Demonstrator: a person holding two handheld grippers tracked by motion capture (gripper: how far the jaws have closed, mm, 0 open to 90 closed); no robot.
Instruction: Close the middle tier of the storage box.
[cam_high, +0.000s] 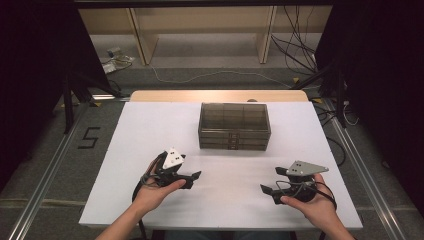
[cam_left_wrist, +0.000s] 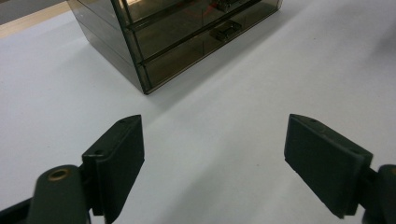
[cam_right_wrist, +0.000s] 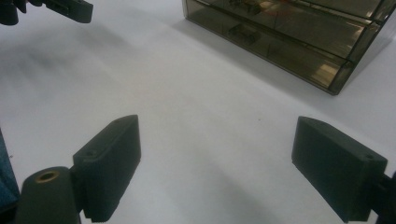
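Tools waiting wide before the drawer box

Hands are coming in from the bottom of the high view, and we are holding one tool in each. Our left tool (cam_high: 195, 176) is hovering over the near left part of the white worktop (cam_high: 150, 130), its jaws pointing to the right and standing wide apart with nothing between them. In the left gripper view those jaws are framing bare worktop, and the corner of the smoky drawer box (cam_left_wrist: 187, 42) is sitting just beyond them, up and to the left.

At the middle of the worktop, toward its far edge, the drawer box (cam_high: 234, 126) is standing upright, its drawer fronts facing us and looking closed. It is well apart from both tools.

Our right tool (cam_high: 265, 189) is hovering over the near right part, jaws pointing left, also wide and empty. In the right gripper view the box (cam_right_wrist: 289, 37) is lying ahead at the upper right.
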